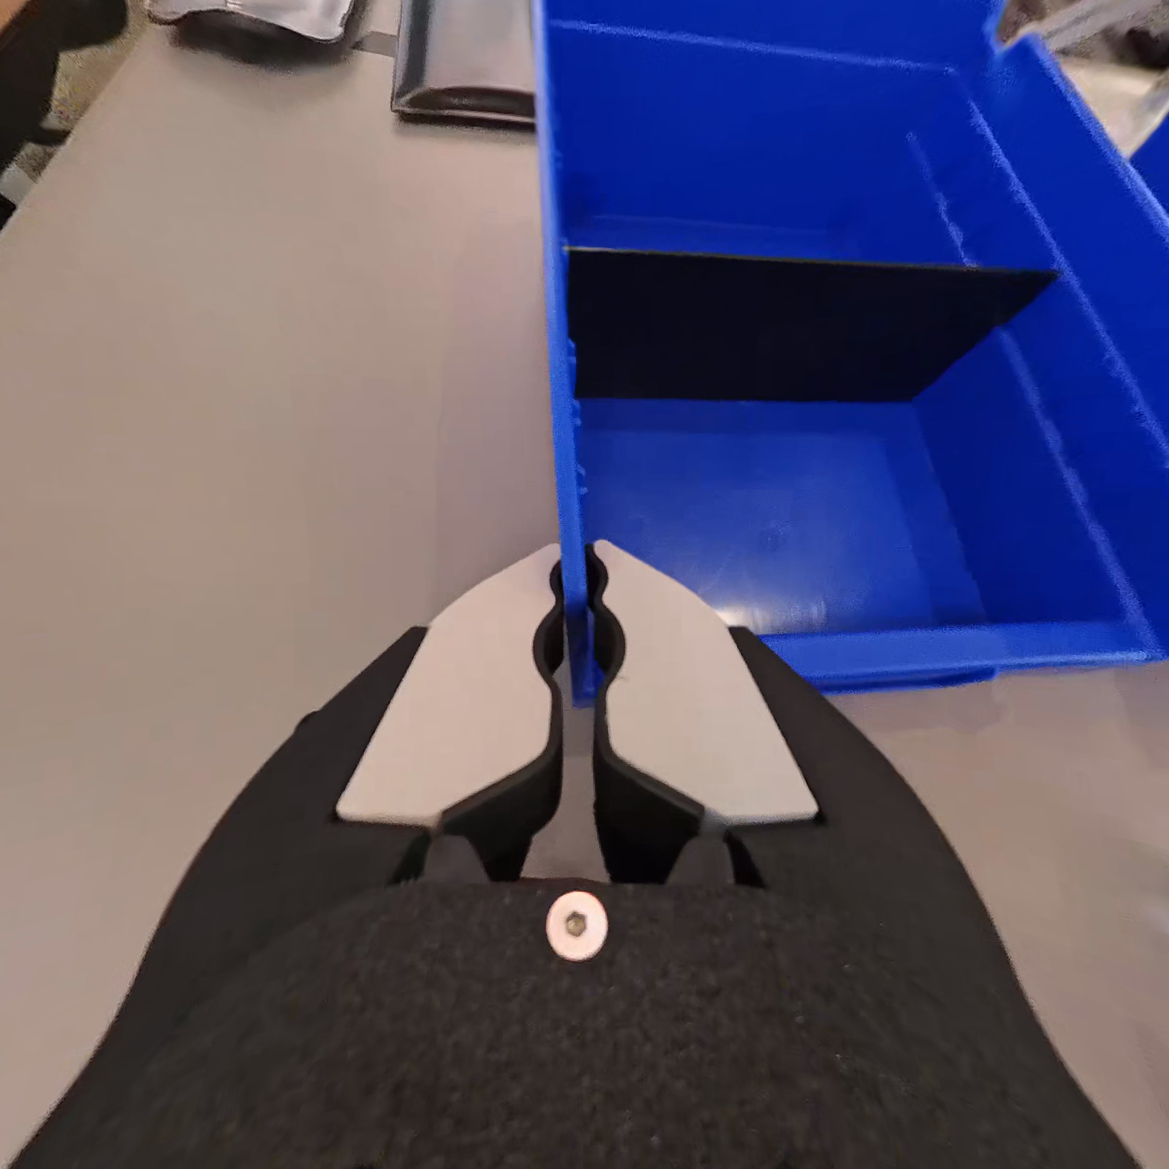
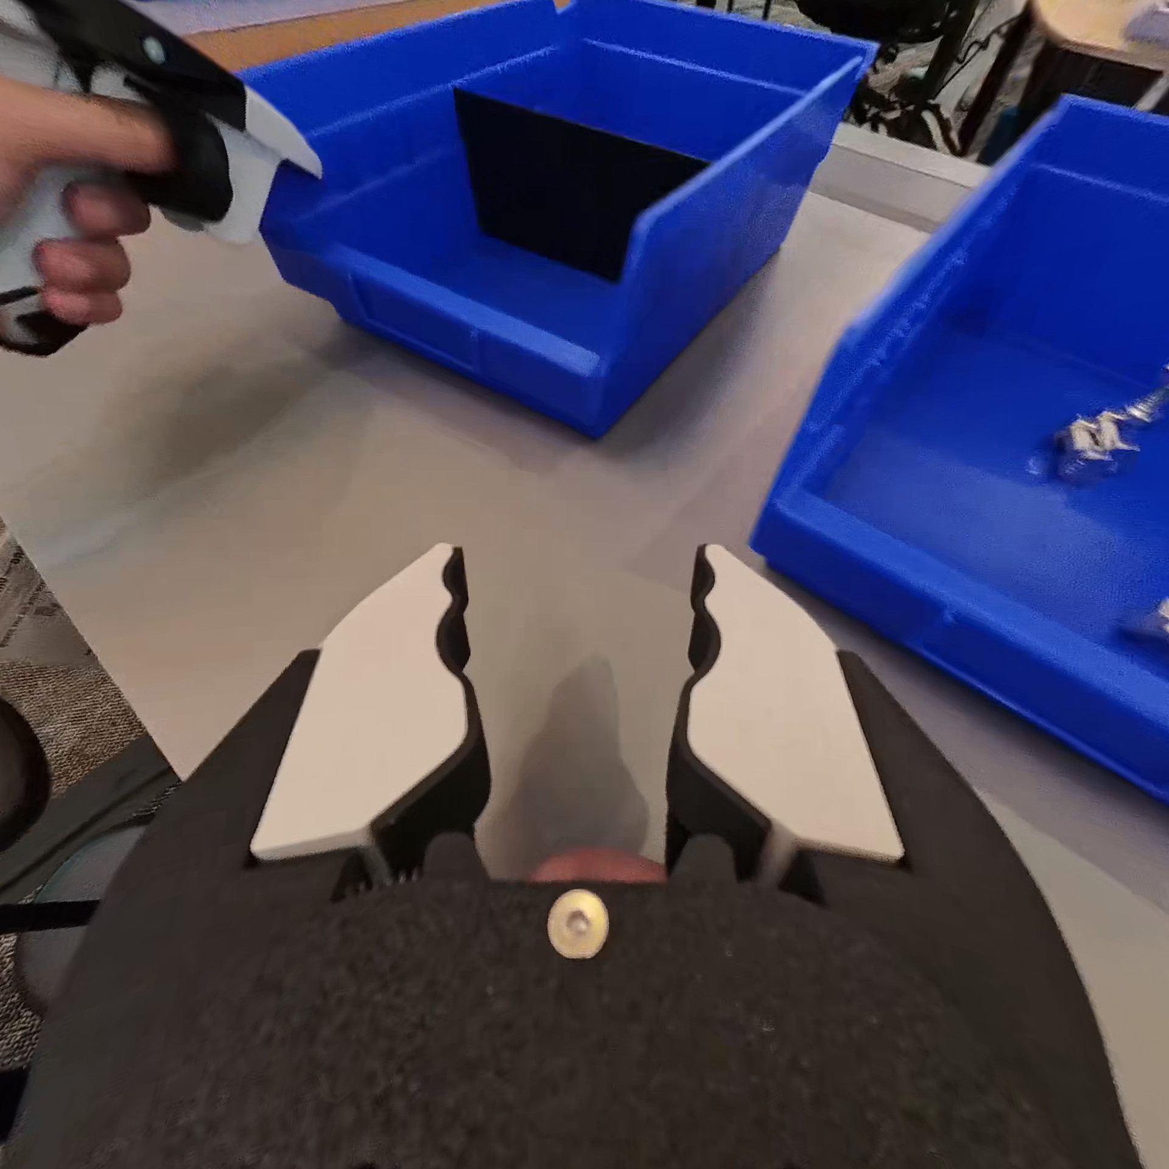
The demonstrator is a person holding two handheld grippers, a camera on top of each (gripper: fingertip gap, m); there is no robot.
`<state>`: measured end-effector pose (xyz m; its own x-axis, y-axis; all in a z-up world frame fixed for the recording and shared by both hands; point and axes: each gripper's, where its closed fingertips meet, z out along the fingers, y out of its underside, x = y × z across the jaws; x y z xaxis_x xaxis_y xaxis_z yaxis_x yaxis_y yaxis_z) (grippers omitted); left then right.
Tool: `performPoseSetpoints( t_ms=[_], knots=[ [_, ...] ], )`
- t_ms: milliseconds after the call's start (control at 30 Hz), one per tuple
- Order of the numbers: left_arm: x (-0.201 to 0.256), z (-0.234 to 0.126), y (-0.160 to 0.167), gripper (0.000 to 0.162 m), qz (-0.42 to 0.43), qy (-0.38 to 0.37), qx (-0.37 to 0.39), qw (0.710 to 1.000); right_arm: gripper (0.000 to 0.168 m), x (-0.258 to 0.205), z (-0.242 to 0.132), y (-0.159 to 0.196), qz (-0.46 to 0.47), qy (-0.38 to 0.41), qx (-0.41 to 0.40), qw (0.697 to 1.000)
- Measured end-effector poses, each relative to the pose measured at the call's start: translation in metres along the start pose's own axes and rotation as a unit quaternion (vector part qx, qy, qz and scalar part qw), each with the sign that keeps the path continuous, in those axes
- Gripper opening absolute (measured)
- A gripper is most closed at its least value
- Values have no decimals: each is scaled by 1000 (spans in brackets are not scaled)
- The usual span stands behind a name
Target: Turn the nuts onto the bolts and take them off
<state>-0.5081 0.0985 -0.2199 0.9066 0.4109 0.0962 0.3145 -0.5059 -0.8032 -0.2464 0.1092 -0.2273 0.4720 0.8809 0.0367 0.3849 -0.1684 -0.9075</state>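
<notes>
My left gripper [image 1: 574, 551] is shut on the left side wall of an empty blue bin [image 1: 949, 658] with a black divider [image 1: 759, 329] across its middle. The right wrist view shows this bin [image 2: 506, 360], its divider [image 2: 569, 190] and the left gripper [image 2: 297, 155] clamped on its rim, held by a person's hand [image 2: 76, 190]. My right gripper [image 2: 579, 556] is open and empty over the bare grey table [image 2: 316, 474]. A second blue bin [image 2: 885, 569] at the right holds a blurred pile of silver nuts and bolts [image 2: 1100, 436].
A black flat object [image 1: 468, 69] and a grey pouch [image 1: 253, 19] lie at the table's far end. The table's left edge and carpet floor [image 2: 57, 696] show in the right wrist view. Dark furniture [image 2: 917, 82] stands behind the bins. About 25 centimeters separates my left fingertips from my right.
</notes>
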Motion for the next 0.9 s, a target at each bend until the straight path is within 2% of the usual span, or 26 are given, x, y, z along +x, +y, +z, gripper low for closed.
performPoseSetpoints(
  t_ms=[300,400,467,500,533,567,667,733,900],
  knots=[
    [17,-81,61,7,-3,-4,18,1000,61,-34,40,-35,82,-25,8,996],
    [21,-100,74,7,14,-20,21,999,39,-29,49,-32,102,11,0,995],
    [22,-108,81,7,24,-33,22,999,31,-28,51,-31,105,21,0,994],
    [23,-111,83,7,27,-40,23,999,21,-24,51,-30,102,37,1,994],
    [21,-114,85,7,25,-49,25,998,7,-20,51,-29,97,53,-2,994],
    [21,-116,85,7,22,-51,30,998,3,-19,52,-28,90,54,-4,994],
    [24,-122,87,8,8,-45,41,998,2,-19,51,-29,88,51,-5,995],
    [26,-130,82,7,31,-63,57,996,2,-20,45,-35,82,56,6,995],
    [35,-157,54,7,63,-90,117,987,2,-21,27,-54,107,40,15,993]
  ],
)
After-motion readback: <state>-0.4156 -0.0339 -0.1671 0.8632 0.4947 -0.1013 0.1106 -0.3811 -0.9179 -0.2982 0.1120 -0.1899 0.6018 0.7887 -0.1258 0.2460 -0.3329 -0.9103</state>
